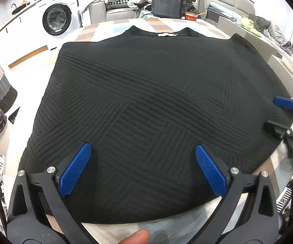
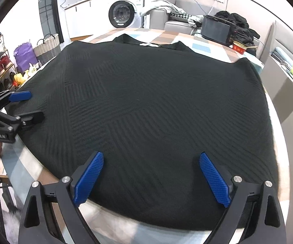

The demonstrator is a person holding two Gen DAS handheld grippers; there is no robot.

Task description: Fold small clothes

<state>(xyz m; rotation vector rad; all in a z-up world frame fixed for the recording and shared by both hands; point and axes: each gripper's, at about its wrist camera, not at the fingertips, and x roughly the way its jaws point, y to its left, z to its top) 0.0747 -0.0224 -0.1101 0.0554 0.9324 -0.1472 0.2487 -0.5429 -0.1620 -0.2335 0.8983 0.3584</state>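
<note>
Two grippers: both hovered over the near hem, nothing between their pads.
Left gripper (image 1: 143, 167): jaws spread wide.
Right gripper (image 2: 151, 175): jaws spread wide.
Black ribbed sweater (image 1: 146, 93): lay flat on the checked tablecloth (image 1: 160, 23), collar at the far side.

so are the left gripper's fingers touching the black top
Cannot tell. In the left wrist view the left gripper is open with its blue fingers over the black top, and neither view shows plain contact or a gap.
</note>
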